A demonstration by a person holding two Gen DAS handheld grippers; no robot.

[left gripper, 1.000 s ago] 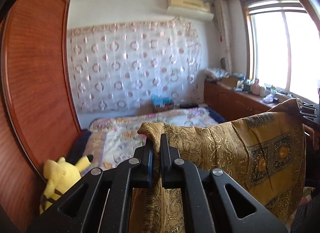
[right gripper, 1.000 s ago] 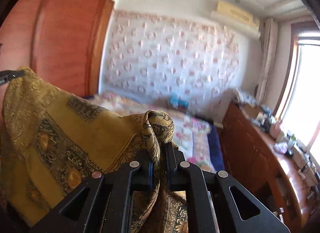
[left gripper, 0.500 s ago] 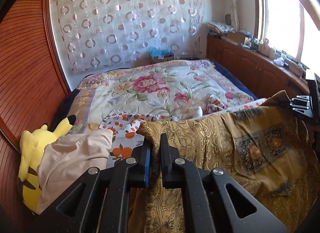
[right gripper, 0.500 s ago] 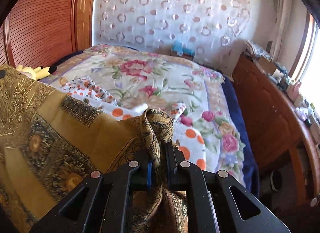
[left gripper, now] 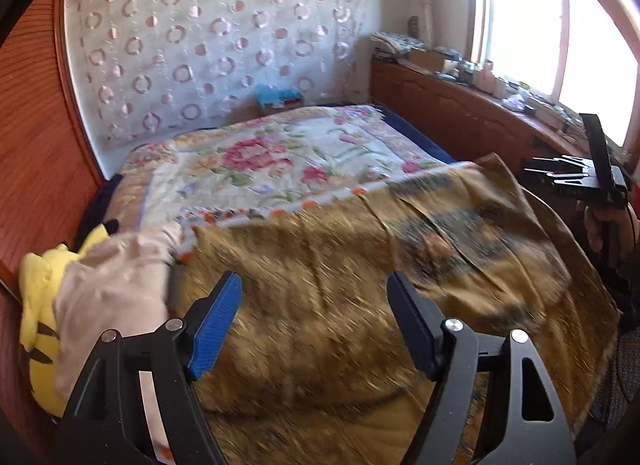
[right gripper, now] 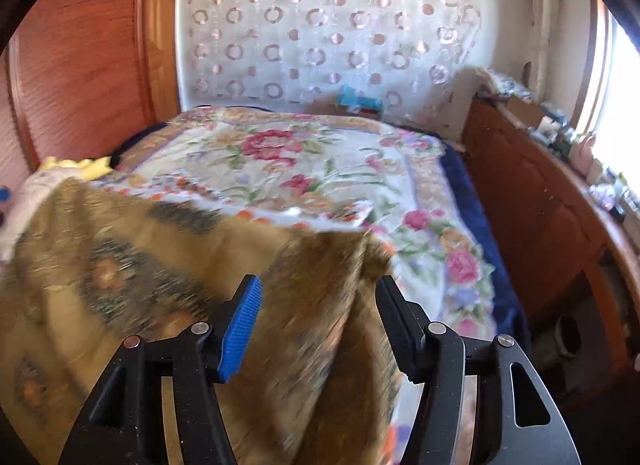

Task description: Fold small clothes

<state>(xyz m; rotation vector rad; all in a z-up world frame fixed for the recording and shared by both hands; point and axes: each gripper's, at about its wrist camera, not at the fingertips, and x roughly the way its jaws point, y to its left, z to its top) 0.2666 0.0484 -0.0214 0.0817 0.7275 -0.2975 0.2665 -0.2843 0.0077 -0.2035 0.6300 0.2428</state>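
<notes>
On the bed [left gripper: 280, 153], across its near end, the mustard-gold patterned cloth [left gripper: 360, 265] now lies spread out, blurred with motion in both views. A second ago it hung stretched in the air between the two grippers, each clamped on a bunched corner; half a second ago both were lower over the floral quilt [right gripper: 304, 169] but gripping yet. Now the left gripper [left gripper: 314, 297] has its jaws wide apart with nothing between them but the cloth lying below, and the right gripper [right gripper: 318, 301] likewise stands with jaws spread, a raised fold of the cloth's corner showing in the gap without being pinched. The far edge of the cloth overlaps a white garment with orange dots [right gripper: 280, 213], only a strip of which peeks out beyond it. At the left side of the bed a beige garment [left gripper: 116, 285] lies just beside the cloth, draped partly over a yellow plush toy [left gripper: 34, 305] against the wooden wardrobe [left gripper: 36, 145]. In the left view the other gripper [left gripper: 576, 177] shows at the cloth's far right corner.
</notes>
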